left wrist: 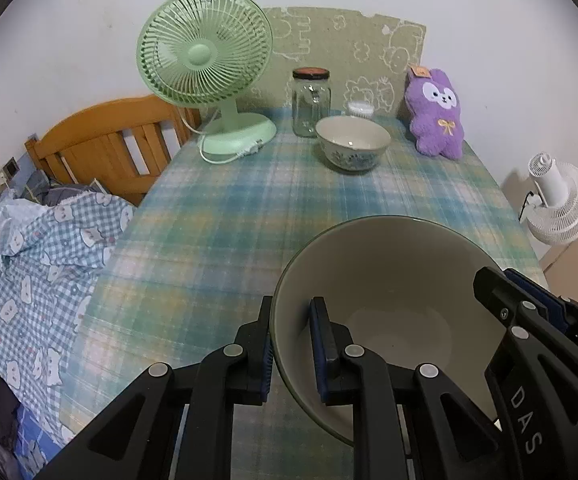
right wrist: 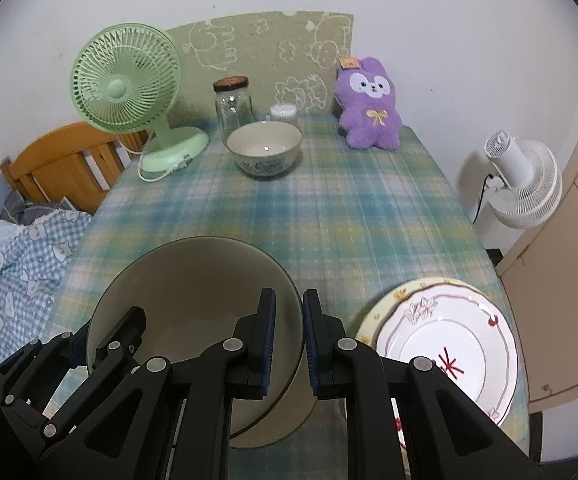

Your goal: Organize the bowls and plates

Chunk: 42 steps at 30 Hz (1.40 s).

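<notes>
A large grey-beige bowl (left wrist: 393,280) (right wrist: 193,288) sits low over the near part of the plaid table. My left gripper (left wrist: 293,344) is shut on its left rim, one finger inside and one outside. My right gripper (right wrist: 289,340) is shut on its right rim the same way; its black fingers (left wrist: 501,292) also show in the left wrist view. A smaller patterned bowl (left wrist: 352,142) (right wrist: 264,148) stands at the far middle of the table. Stacked white and yellow plates (right wrist: 445,340) lie at the near right.
A green desk fan (left wrist: 205,60) (right wrist: 125,84), a glass jar (left wrist: 311,100) (right wrist: 233,102) and a purple plush (left wrist: 435,116) (right wrist: 369,108) stand along the far edge. A bed lies left of the table (left wrist: 209,208). A white fan (right wrist: 521,184) stands to the right.
</notes>
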{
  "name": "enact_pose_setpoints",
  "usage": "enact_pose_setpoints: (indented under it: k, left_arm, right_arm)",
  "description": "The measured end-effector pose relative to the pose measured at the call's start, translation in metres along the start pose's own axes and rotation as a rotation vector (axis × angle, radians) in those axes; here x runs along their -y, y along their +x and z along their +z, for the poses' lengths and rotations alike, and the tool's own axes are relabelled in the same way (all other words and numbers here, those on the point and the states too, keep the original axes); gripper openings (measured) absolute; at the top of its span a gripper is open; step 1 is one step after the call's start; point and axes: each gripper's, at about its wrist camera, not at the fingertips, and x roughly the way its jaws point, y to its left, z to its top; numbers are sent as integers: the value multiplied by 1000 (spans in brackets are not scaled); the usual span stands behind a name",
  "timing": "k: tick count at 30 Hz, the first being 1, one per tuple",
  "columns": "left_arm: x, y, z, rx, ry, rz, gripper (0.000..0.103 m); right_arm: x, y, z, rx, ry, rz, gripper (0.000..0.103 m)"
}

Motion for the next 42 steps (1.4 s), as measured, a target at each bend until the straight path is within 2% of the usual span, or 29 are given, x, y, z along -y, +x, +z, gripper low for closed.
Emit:
enact_pose_setpoints:
  k: [8, 30, 42]
  left_arm:
    - [2, 12, -14, -41, 2, -27, 14]
    - [9, 39, -28, -109, 45, -25, 13]
    - [12, 42, -26, -99, 55, -20, 13]
  right_arm:
    - [3, 12, -15, -36, 3, -30, 17]
    - [12, 44, -32, -122, 30, -37, 17]
    - [13, 47, -32, -114, 33, -34, 17]
